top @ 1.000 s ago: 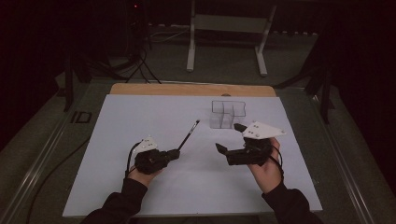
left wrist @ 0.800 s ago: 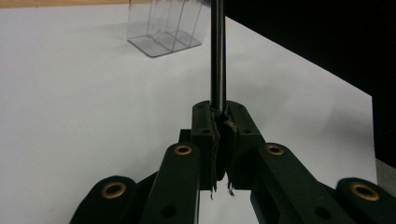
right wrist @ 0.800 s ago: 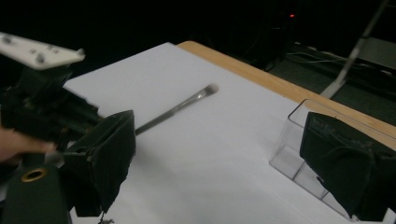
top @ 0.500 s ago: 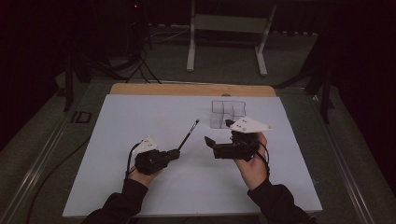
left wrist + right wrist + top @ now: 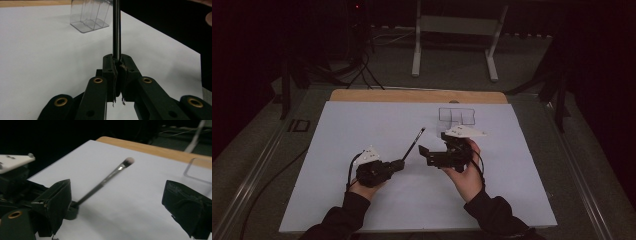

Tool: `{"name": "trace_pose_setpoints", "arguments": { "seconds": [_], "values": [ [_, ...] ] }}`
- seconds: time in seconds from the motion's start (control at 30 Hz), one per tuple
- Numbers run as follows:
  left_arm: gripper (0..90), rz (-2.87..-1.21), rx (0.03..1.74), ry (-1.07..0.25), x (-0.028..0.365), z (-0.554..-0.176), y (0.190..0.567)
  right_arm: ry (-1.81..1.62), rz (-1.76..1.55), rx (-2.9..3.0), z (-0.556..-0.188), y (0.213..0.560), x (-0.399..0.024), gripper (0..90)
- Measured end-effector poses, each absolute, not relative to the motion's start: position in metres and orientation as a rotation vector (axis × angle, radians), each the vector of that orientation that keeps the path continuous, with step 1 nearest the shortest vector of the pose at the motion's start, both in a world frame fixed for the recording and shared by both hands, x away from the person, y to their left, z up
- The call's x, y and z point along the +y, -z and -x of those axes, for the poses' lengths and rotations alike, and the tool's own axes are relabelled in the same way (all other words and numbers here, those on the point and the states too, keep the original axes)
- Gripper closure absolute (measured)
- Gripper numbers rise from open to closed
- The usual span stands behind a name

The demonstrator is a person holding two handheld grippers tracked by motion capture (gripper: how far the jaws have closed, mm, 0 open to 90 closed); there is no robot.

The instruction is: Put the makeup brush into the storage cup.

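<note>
White paper covers the surface (image 5: pixel 362 125), and the left tongs (image 5: pixel 117 65) are clamped on the handle end of a slim makeup brush (image 5: pixel 105 180), a light, stiff thing angling up toward the clear organizer (image 5: pixel 457 115). Right tongs (image 5: pixel 115 202) gape wide beside it; best hold looks mid-handle, clear of the soft tip

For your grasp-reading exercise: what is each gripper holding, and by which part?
The left gripper is shut on the makeup brush, clamping the bottom end of its handle, bristles pointing away. The right gripper is open and holds nothing.
</note>
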State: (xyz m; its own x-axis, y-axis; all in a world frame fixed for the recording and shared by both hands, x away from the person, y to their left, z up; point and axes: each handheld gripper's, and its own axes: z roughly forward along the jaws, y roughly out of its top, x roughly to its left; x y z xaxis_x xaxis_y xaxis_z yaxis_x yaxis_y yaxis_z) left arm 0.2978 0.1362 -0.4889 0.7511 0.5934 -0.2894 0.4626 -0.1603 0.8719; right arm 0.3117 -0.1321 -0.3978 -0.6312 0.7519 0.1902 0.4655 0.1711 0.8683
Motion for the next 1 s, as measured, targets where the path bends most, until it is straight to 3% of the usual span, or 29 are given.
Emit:
{"name": "trace_pose_setpoints", "arguments": {
  "seconds": [0.37, 0.57, 1.0],
  "values": [
    [84.5, -1.801, 0.816, -0.141, 0.136, -0.298, 0.489, -1.572, -1.371, 2.131, -0.323, 0.408, -0.124, 16.3],
    [84.6, -1.797, 0.813, -0.143, 0.136, -0.297, 0.488, -1.579, -1.477, 2.097, -0.329, 0.411, -0.119, 35.5],
    [84.6, -1.799, 0.801, -0.135, 0.135, -0.297, 0.488, -1.682, -1.648, 2.067, -0.341, 0.42, -0.117, 55.7]
  ]
}}
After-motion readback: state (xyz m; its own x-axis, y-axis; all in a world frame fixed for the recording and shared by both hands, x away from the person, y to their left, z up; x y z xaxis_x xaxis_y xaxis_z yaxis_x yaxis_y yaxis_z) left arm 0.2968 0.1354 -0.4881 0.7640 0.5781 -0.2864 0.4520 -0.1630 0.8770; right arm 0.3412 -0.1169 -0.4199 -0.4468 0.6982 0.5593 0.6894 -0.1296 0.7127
